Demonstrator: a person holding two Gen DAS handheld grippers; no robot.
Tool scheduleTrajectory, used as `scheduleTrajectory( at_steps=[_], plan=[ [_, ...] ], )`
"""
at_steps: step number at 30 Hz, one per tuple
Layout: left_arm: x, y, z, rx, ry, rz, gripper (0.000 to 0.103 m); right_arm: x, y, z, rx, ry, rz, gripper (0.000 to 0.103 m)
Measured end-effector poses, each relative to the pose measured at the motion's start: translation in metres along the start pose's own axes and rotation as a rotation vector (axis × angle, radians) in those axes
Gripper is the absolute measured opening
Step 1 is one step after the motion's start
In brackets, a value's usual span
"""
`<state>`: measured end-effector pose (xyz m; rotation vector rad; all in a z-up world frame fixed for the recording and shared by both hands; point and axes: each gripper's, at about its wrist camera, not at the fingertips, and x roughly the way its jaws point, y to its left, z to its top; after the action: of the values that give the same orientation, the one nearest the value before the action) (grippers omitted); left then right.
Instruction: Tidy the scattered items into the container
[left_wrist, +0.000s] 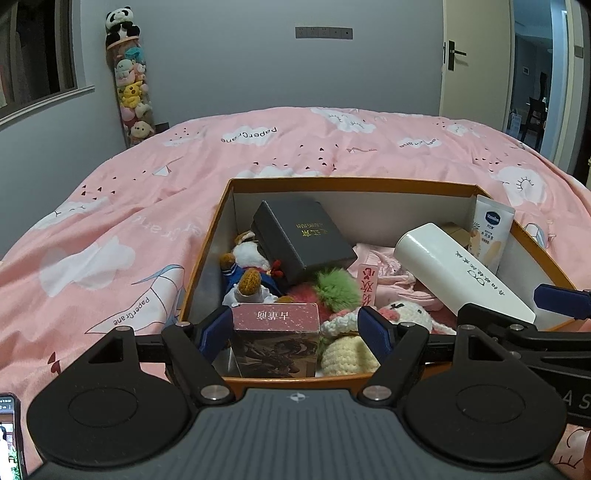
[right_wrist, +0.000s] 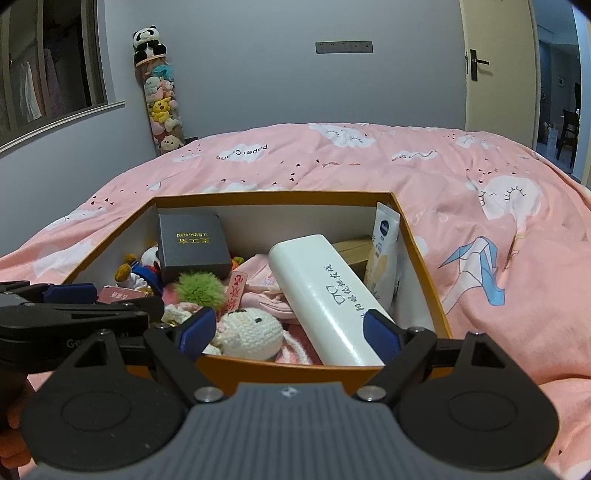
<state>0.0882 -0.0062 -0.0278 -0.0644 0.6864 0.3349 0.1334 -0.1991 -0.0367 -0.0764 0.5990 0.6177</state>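
Observation:
An orange-rimmed cardboard box sits on the pink bed. It holds a black gift box, a white glasses case, a Vaseline tube, a green pompom, a crochet bunny, a small plush doll and a maroon carton. My left gripper is open at the box's near edge, its fingers either side of the carton without touching. My right gripper is open over the near edge, empty.
The pink quilt spreads all around the box. A phone lies at the lower left. A tube of plush toys stands in the far corner. An open door is at the right.

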Motion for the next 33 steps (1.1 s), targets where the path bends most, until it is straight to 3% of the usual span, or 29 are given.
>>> scheduleTrajectory(
  at_steps=[33],
  plan=[
    [0.0007, 0.0, 0.0002, 0.002, 0.02, 0.014, 0.088, 0.0006, -0.0004, -0.0036, -0.004, -0.006, -0.04, 0.094]
  ],
)
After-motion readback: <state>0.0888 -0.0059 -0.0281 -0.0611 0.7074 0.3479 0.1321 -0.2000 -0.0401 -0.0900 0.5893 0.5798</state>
